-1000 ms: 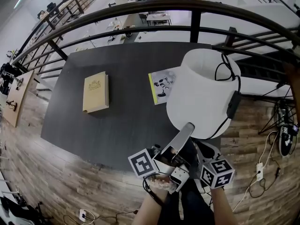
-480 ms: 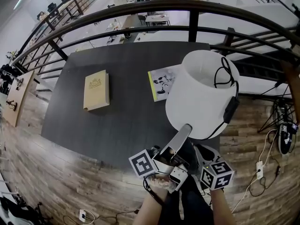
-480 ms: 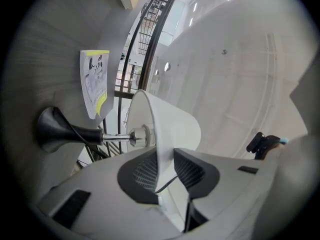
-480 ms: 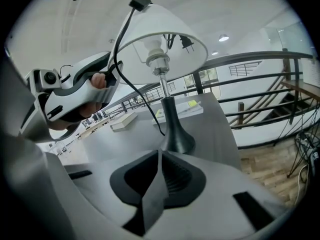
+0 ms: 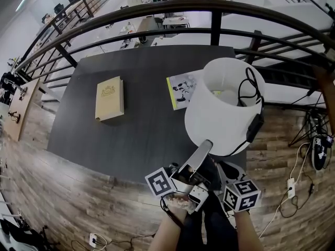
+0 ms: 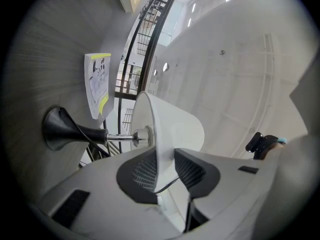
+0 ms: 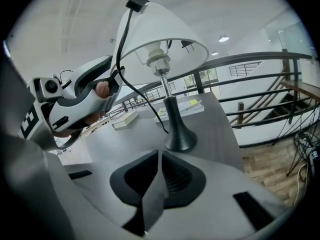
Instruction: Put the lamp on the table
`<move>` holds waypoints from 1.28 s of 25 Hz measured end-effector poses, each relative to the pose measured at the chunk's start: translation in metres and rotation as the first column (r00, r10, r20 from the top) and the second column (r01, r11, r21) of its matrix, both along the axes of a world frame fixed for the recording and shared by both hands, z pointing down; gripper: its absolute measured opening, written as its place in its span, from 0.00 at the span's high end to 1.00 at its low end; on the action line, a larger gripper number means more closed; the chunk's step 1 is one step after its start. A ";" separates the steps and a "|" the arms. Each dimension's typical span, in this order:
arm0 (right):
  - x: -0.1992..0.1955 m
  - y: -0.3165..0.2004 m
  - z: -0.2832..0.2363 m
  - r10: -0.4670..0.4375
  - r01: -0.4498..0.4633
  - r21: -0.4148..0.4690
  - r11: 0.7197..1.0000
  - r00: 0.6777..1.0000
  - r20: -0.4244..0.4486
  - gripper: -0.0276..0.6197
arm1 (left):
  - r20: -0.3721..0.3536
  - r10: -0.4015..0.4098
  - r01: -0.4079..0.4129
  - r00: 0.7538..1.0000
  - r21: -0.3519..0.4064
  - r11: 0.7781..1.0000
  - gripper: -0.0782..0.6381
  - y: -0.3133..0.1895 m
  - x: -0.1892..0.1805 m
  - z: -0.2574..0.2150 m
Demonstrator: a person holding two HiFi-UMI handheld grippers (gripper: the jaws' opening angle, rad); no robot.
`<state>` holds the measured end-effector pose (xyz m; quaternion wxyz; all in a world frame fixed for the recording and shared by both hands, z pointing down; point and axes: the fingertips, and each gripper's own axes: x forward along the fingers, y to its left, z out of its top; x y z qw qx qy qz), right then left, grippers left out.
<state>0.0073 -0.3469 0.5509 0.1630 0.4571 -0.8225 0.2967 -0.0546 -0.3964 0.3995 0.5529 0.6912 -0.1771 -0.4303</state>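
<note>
Head view: the lamp [image 5: 222,109] is seen upright on the table [image 5: 131,124], near its 4 o'clock corner, with the foot hidden under the shade.

Left gripper view: the shade's rim is straddled by the left gripper [image 6: 165,176], its jaws opening (contact is hard to judge).

Right gripper view: the right gripper [image 7: 159,181] is pressed together and empty, and the lamp is found at 12 o'clock, apart.

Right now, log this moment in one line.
lamp: standing on table | left tool: opening, shade between jaws | right tool: shut, empty
</note>
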 end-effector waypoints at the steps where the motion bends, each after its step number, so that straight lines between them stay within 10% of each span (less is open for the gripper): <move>1: 0.000 0.002 0.000 0.000 0.000 0.000 1.000 1.000 -0.002 0.93 | 0.001 0.002 -0.002 1.000 0.001 1.000 0.75 0.001 0.000 0.001; 32: -0.009 0.019 -0.007 0.010 -0.011 -0.003 1.000 0.999 -0.043 0.93 | -0.014 0.012 -0.013 1.000 -0.080 0.997 0.64 0.023 -0.009 0.025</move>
